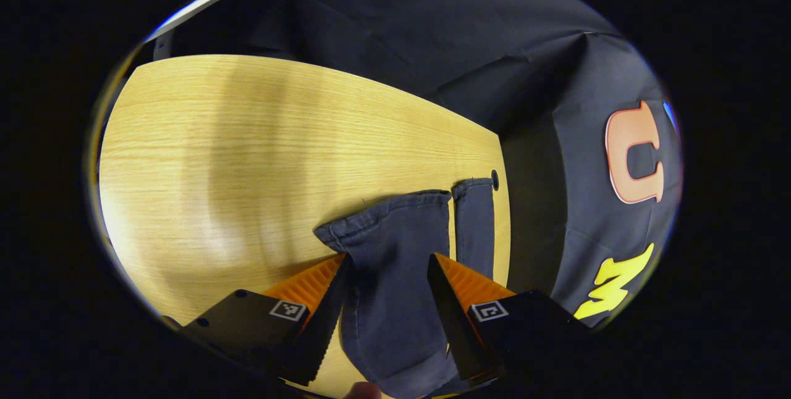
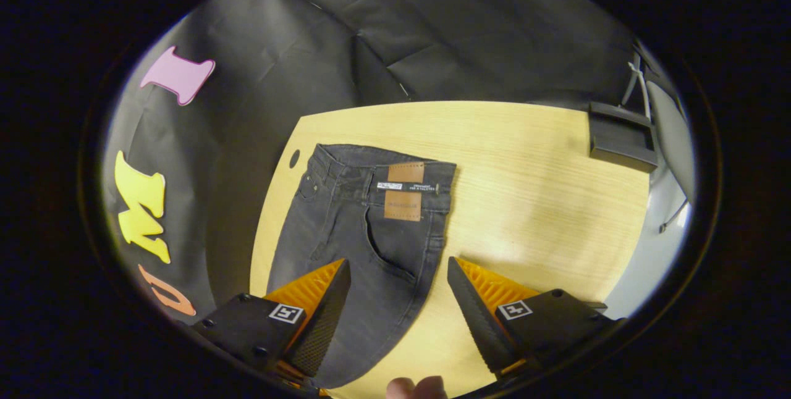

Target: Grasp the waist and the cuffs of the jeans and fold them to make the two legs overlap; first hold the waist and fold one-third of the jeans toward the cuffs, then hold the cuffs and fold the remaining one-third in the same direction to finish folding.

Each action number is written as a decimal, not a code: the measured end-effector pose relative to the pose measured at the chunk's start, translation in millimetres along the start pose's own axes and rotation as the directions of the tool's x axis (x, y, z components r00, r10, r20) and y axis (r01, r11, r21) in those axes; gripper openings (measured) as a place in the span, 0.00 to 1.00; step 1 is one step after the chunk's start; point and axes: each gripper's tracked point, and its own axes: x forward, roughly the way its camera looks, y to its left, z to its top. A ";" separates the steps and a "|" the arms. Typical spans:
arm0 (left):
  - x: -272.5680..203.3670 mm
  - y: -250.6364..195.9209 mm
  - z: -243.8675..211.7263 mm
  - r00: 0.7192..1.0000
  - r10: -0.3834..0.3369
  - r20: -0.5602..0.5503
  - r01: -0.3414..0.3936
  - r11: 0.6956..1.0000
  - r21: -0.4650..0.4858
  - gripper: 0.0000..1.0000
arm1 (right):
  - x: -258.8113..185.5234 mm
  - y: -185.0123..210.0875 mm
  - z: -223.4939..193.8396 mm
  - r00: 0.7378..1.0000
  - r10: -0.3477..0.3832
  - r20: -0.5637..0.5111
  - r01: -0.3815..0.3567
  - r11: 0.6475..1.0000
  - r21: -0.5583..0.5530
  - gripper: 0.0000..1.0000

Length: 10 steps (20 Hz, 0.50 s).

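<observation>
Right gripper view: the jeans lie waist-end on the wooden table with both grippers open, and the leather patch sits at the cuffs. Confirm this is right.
Wrong on one point: in the right gripper view the leather patch sits at the waist of the jeans, not the cuffs. The rest stands.

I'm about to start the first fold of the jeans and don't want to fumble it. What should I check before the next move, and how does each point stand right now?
1. Jeans lying flat on the table: ok.
2. Waist reachable: ok, it lies ahead of the right tongs, which stand open above the hip.
3. Cuffs reachable: ok, both lie ahead of the left tongs, which are open over one leg.
4. Legs overlapping: not ok, the two cuffs lie side by side with a gap.
5. Any grip taken: not ok, neither pair presses on the cloth.
6. Black box out of the fold's way: ok, it sits at the far table edge.
</observation>
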 end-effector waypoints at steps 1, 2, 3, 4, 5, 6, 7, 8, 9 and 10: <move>1.8 -2.2 -0.3 1.000 0.000 -0.003 0.000 1.000 -0.007 0.80 | 4.0 0.7 0.9 1.000 -0.009 0.001 0.009 1.000 -0.002 0.98; 2.9 -4.1 -1.0 1.000 0.001 -0.005 -0.001 1.000 -0.012 0.76 | 9.1 0.5 2.6 1.000 -0.022 0.003 0.022 1.000 0.001 0.98; 3.1 -4.2 -0.9 1.000 0.001 -0.007 -0.001 1.000 -0.014 0.76 | 14.0 0.2 3.4 0.999 -0.033 0.004 0.033 0.999 0.006 0.92; 3.8 -6.3 -1.2 1.000 0.002 -0.009 -0.002 1.000 -0.016 0.84 | 18.0 -0.1 4.7 0.999 -0.047 0.006 0.047 0.999 0.011 0.92; 5.2 -8.2 -2.3 1.000 0.003 -0.013 -0.004 1.000 -0.017 0.84 | 20.9 1.1 6.7 0.999 -0.053 0.011 0.052 0.998 0.018 0.92; 8.6 -9.9 -2.4 1.000 0.003 -0.016 -0.004 1.000 -0.017 0.74 | 23.2 2.3 9.9 0.998 -0.060 0.014 0.059 0.998 0.021 0.98; 10.2 -11.6 -3.7 1.000 0.004 -0.017 -0.004 1.000 -0.016 0.84 | 25.1 3.4 10.7 0.998 -0.067 0.016 0.067 0.997 0.023 0.97; 12.8 -13.4 -4.6 1.000 0.008 -0.020 -0.008 1.000 -0.014 0.72 | 27.8 4.5 12.2 0.997 -0.079 0.015 0.079 0.997 0.023 0.97; 16.1 -14.1 -4.5 1.000 0.015 -0.022 -0.015 1.000 -0.014 0.72 | 30.6 6.3 13.1 0.996 -0.091 0.012 0.091 0.996 0.018 0.92; 19.0 -13.9 -4.8 0.999 0.025 -0.026 -0.026 1.000 -0.011 0.69 | 34.3 6.5 14.1 0.993 -0.117 0.009 0.117 0.993 0.009 0.97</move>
